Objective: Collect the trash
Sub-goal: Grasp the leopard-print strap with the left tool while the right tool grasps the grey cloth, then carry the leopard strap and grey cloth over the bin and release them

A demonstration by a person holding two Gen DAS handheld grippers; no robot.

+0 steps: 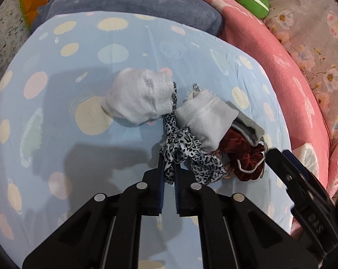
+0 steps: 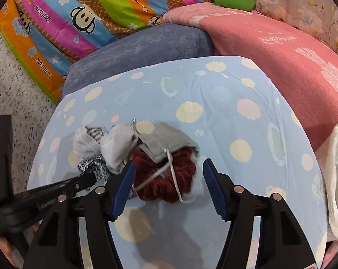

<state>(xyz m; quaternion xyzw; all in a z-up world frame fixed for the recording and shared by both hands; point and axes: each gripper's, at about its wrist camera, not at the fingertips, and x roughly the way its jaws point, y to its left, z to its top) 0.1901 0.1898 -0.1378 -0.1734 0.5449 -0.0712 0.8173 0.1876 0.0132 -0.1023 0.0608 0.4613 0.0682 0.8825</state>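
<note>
Tangled fabric is the hazard: the left gripper (image 1: 169, 174) has its fingers pinched tight on a leopard-print scarf (image 1: 182, 152) whose strip runs under two pale socks (image 1: 144, 96), so lifting could drag the whole pile. The right gripper (image 2: 166, 183) hangs wide open, empty, around a dark red velvet scrunchie (image 2: 169, 177) crossed by a grey pouch's cord, mid-bed on the spotted blue sheet (image 2: 225, 123).
</note>
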